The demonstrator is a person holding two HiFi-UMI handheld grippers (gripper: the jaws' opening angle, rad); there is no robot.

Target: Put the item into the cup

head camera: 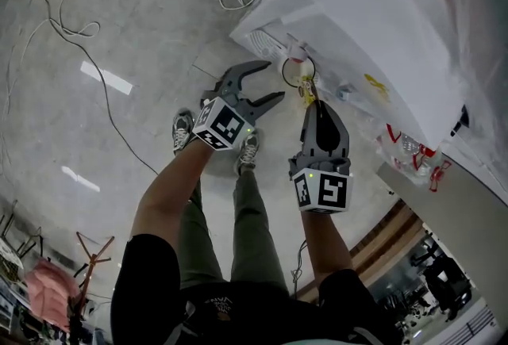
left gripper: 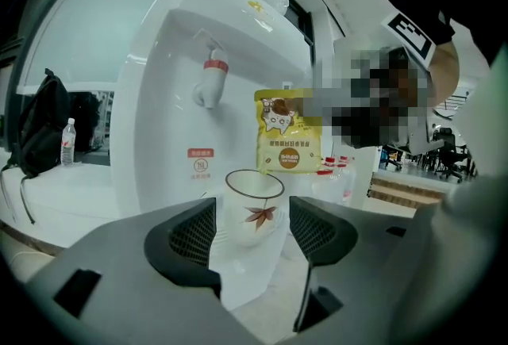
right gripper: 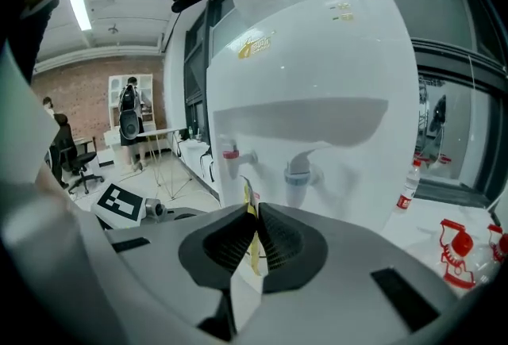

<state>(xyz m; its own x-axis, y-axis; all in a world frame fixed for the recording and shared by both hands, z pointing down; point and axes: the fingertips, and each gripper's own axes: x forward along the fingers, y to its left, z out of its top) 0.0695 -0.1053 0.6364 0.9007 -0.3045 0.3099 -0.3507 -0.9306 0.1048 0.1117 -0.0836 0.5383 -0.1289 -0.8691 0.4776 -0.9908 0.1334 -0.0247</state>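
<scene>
A white cup (left gripper: 254,194) with a dark rim and a red leaf print stands under the taps of a white water dispenser (left gripper: 171,105). My left gripper (left gripper: 252,210) is open, its jaws either side of the cup and clear of it. A yellow sachet (left gripper: 287,142) hangs just above and behind the cup's rim. My right gripper (right gripper: 254,218) is shut on the sachet (right gripper: 252,247), seen edge-on between its pads. In the head view, the left gripper (head camera: 274,80) stands spread beside the cup (head camera: 298,70), and the right gripper (head camera: 312,100) holds the sachet (head camera: 305,90) at the cup's near side.
The dispenser has a red tap (right gripper: 231,154) and a blue tap (right gripper: 298,170). Cables (head camera: 71,26) trail over the floor. A dark backpack (left gripper: 36,129) and a water bottle (left gripper: 68,141) sit on a table at left. Red-capped bottles (right gripper: 454,247) stand at right. People (right gripper: 129,109) stand far back.
</scene>
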